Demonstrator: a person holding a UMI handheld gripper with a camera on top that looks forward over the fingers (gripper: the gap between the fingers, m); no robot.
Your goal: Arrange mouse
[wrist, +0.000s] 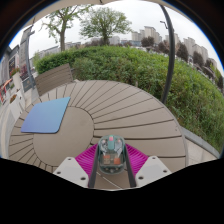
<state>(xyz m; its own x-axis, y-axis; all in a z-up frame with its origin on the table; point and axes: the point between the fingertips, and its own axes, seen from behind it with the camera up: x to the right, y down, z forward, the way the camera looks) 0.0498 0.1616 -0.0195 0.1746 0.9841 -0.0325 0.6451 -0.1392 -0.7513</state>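
Both fingers (111, 172) press on the mouse (111, 153), held above the round slatted table (120, 112).

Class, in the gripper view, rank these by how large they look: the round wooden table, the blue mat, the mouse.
1. Round wooden table
2. Blue mat
3. Mouse, held between the gripper's fingers; being nearest the camera, it looks bigger than it really is.

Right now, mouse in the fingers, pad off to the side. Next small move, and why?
Probably carry the mouse across and forward toward the blue mouse pad, then lower it there. The gripper appears shut on the mouse, pink pads against its sides. The pad lies flat and bare on the round slatted table, well apart from the fingers, so it looks like the free landing spot.
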